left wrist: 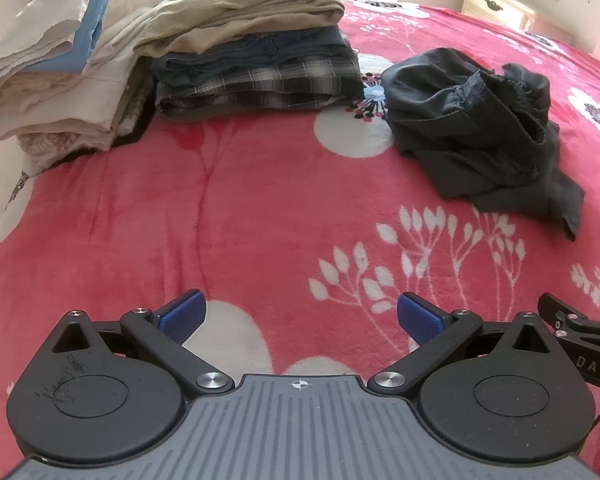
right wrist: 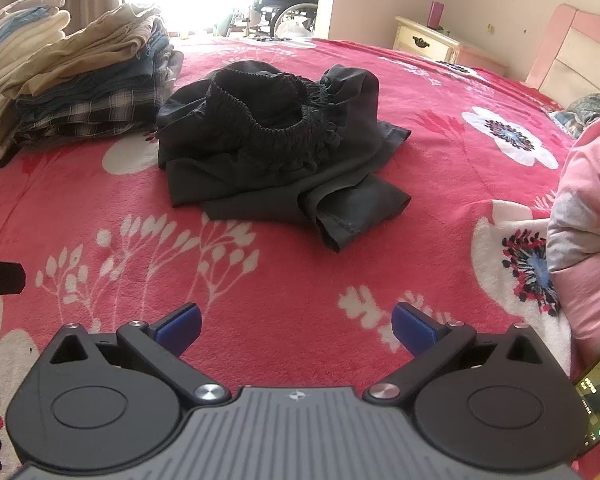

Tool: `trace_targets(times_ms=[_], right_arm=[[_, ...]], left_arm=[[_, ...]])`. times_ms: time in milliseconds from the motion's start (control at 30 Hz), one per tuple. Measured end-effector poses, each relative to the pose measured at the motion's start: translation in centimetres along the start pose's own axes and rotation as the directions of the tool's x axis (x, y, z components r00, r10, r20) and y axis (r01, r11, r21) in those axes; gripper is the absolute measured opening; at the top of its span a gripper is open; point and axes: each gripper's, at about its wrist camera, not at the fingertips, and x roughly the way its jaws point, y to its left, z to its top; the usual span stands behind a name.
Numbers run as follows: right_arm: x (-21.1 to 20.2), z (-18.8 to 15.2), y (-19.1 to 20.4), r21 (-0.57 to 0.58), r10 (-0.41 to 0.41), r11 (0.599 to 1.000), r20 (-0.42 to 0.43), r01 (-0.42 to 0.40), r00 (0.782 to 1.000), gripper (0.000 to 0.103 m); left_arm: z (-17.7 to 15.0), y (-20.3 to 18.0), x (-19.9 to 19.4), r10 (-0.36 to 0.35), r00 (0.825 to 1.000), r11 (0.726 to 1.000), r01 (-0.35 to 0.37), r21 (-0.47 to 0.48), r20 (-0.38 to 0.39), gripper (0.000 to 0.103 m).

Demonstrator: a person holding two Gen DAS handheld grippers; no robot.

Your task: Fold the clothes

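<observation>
A crumpled pair of dark grey shorts (right wrist: 276, 152) with an elastic waistband lies in a heap on the red flowered blanket (right wrist: 300, 276); the left wrist view has the same shorts (left wrist: 476, 136) at the right. My right gripper (right wrist: 296, 326) hovers open over the blanket, well short of the heap, nothing between its blue pads (right wrist: 180, 328). My left gripper (left wrist: 300, 316) is also open and empty, to the left of the shorts and apart from them. Part of the right gripper's black frame (left wrist: 580, 332) shows at the left view's right edge.
Two stacks of folded clothes stand at the back left: a plaid, denim and khaki stack (left wrist: 256, 52) and a pale cream and blue stack (left wrist: 60, 64). A pink quilt (right wrist: 588, 216) lies at the right. A cream nightstand (right wrist: 428, 40) and a wheelchair (right wrist: 288, 8) stand beyond the bed.
</observation>
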Motion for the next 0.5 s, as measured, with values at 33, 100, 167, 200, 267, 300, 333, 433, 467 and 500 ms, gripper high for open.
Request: trace_targets(times_ms=[33,100,167,200,267,300,333,433,467,500], right_arm=[[0.0,0.0,0.0,0.000,0.000,1.000,-0.001,0.000,1.000,0.103],[0.1,0.0,0.0,0.002,-0.001,1.000,-0.002,0.001,1.000,0.103],[0.2,-0.1,0.0,0.003,-0.002,1.000,-0.005,0.002,1.000,0.103],[0.3,-0.1,-0.1,0.003,-0.002,1.000,-0.005,0.002,1.000,0.103],[0.4,-0.1,-0.1,0.000,-0.006,1.000,-0.001,0.006,1.000,0.103],[0.5,-0.1,-0.1,-0.001,-0.008,1.000,0.002,0.008,1.000,0.103],[0.6,-0.1,-0.2,0.000,-0.009,1.000,0.007,0.009,1.000,0.103],[0.9,0.1,-0.5,0.006,-0.009,1.000,0.027,0.009,1.000,0.103],[1.0,0.3,-0.8,0.007,-0.008,1.000,0.045,0.008,0.999,0.103],[1.1,0.6,-1.1,0.008,-0.007,1.000,0.068,0.006,0.998,0.103]], left_arm=[[0.0,0.0,0.0,-0.005,1.000,1.000,0.005,0.002,0.001,0.103],[0.0,-0.1,0.0,-0.010,1.000,1.000,0.010,0.008,0.005,0.103],[0.0,-0.2,0.0,-0.011,1.000,1.000,0.011,0.012,0.006,0.103],[0.0,-0.2,0.1,-0.012,1.000,1.000,0.012,0.014,0.006,0.103],[0.0,-0.2,0.2,-0.014,1.000,1.000,0.014,0.016,0.007,0.103],[-0.1,-0.2,0.3,-0.018,1.000,1.000,0.017,0.018,0.010,0.103],[-0.1,-0.2,0.3,-0.021,1.000,1.000,0.021,0.020,0.014,0.103],[-0.1,-0.4,0.6,-0.049,0.998,0.998,0.048,0.033,0.029,0.103],[0.0,-0.5,0.7,-0.066,0.997,0.997,0.064,0.035,0.044,0.103],[0.2,-0.6,0.7,-0.079,0.995,0.996,0.077,0.037,0.062,0.103]])
